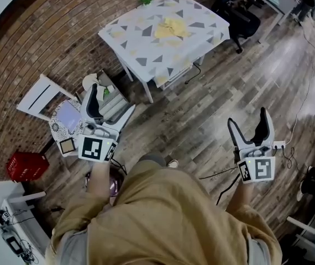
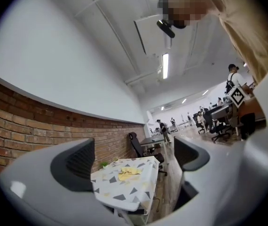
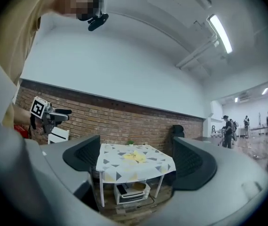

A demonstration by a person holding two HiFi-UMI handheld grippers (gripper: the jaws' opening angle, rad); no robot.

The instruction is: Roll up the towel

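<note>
Standing on the wood floor [image 1: 201,109] well short of the counter [image 1: 125,36], the person in a tan shirt holds both tools out ahead. The left hand-held gripper [image 1: 99,99] has its jaws spread wide with nothing between them. The right hand-held gripper [image 1: 248,123] is likewise wide open and empty. To the left of the left one, a white chair [image 1: 38,97] and a red basket [image 1: 26,166] sit by the brick wall [image 1: 47,32]. Farther off, the counter carries a white cloth printed with grey and yellow triangles. The yellow towel [image 1: 171,27] lies crumpled and unrolled near its middle, well apart from both grippers. A black office chair [image 1: 239,16] stands at the counter's far right.
</note>
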